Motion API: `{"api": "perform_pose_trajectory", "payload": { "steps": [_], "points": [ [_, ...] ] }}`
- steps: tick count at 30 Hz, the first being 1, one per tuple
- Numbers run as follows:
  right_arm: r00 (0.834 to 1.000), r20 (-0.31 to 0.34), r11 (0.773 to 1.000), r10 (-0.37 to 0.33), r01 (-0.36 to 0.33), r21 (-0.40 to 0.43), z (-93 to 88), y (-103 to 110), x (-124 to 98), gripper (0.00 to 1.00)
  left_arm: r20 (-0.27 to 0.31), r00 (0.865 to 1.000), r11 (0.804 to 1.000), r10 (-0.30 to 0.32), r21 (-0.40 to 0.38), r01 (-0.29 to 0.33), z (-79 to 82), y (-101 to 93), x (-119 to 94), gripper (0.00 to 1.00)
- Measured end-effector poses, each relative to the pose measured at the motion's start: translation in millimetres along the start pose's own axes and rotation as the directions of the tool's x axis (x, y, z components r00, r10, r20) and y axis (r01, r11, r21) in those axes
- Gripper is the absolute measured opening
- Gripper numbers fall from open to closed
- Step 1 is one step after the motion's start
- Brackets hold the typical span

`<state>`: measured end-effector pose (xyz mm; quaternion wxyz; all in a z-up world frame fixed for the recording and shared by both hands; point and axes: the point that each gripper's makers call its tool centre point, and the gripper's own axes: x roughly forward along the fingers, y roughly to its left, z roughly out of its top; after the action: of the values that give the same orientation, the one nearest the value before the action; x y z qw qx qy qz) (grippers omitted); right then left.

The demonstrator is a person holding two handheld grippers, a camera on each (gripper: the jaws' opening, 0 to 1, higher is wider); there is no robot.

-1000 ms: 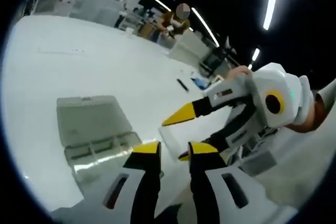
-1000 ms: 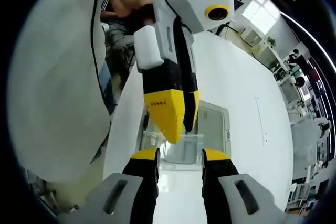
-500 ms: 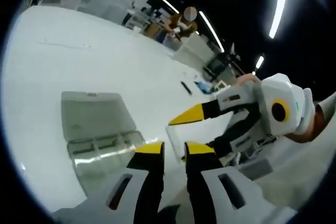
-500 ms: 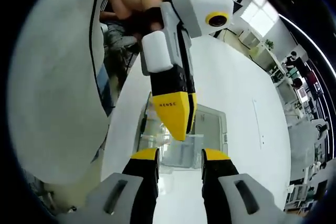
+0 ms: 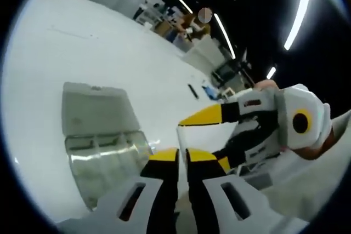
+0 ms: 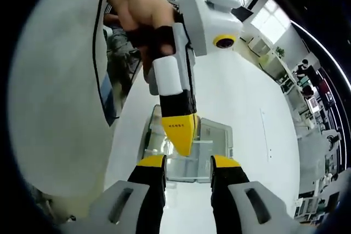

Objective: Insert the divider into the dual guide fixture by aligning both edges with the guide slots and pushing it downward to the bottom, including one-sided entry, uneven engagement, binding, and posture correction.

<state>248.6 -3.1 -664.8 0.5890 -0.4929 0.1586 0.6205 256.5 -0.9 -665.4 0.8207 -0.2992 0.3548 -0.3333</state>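
Since 1 s ago left gripper (image 5: 181,154) jaws were brought nearly together on the clear divider (image 6: 192,154), held w/ right gripper (image 6: 188,163) jaws apart, above fixture (image 5: 104,152) on surface (image 5: 82,53).

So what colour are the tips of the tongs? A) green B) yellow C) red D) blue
B: the left tongs and the right tongs both have black arms ending in yellow tips.
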Motion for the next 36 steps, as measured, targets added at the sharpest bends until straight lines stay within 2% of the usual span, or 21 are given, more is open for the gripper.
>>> {"api": "perform_pose_trajectory", "payload": {
  "steps": [27, 33, 36],
  "points": [
    [1.000, 0.000, 1.000, 0.001, -0.001, -0.020, 3.8, -1.1, 4.9, 0.27, -0.015, 1.000, 0.996, -0.022, -0.091, 0.021, -3.4, 2.8, -2.3, 0.00],
    [1.000, -0.031, 0.998, 0.001, -0.003, -0.055, 1.0, -1.8, 5.9, 0.29, -0.006, 1.000, 0.994, -0.024, -0.108, 0.023, -2.8, 5.3, -2.0, 0.00],
    [0.999, -0.042, 0.999, 0.004, -0.006, -0.042, -2.1, -2.9, 5.1, 0.26, -0.008, 1.000, 0.994, -0.023, -0.107, 0.022, -3.6, 7.2, -2.8, 0.00]
  ]
}}
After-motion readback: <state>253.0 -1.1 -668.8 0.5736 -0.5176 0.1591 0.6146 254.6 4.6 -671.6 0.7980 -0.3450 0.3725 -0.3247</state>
